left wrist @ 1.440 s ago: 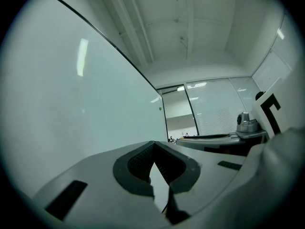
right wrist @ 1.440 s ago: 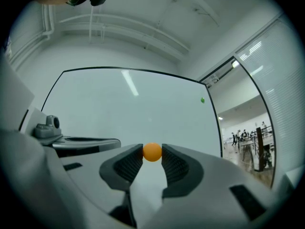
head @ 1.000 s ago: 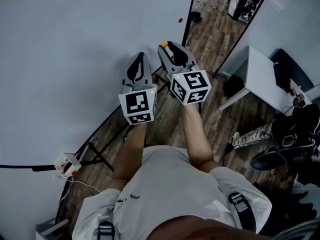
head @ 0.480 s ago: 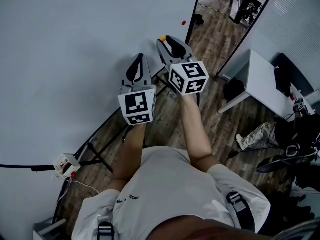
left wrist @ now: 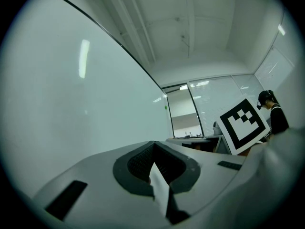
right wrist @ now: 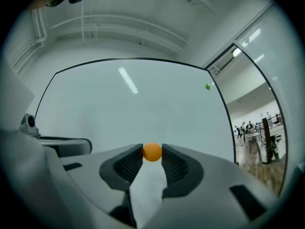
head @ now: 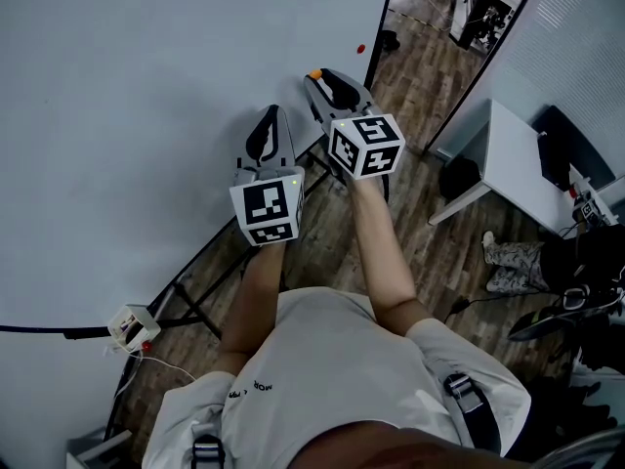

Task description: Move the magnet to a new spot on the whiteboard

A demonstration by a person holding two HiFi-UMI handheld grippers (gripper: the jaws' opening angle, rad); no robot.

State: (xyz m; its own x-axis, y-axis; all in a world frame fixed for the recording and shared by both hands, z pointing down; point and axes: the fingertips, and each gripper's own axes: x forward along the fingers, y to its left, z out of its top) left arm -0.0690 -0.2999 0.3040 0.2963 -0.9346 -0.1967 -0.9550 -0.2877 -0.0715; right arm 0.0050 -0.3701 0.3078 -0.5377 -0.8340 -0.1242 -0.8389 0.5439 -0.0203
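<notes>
The right claw (right wrist: pixel 152 149) pinches the small orange magnet (right wrist: pixel 152 152) at its tips, 12 o'clock toward the whiteboard (right wrist: pixel 124 109); light, hard and likely slippery, it wants gripping across its sides, while the left claw (left wrist: pixel 153 144) sits pressed together, empty.

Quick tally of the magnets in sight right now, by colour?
orange magnet: 1, between the jaws of the right gripper
green magnet: 1, on the whiteboard, near its top corner
red magnet: 1, on the whiteboard by its edge, seen in the head view only
Total: 3
</notes>
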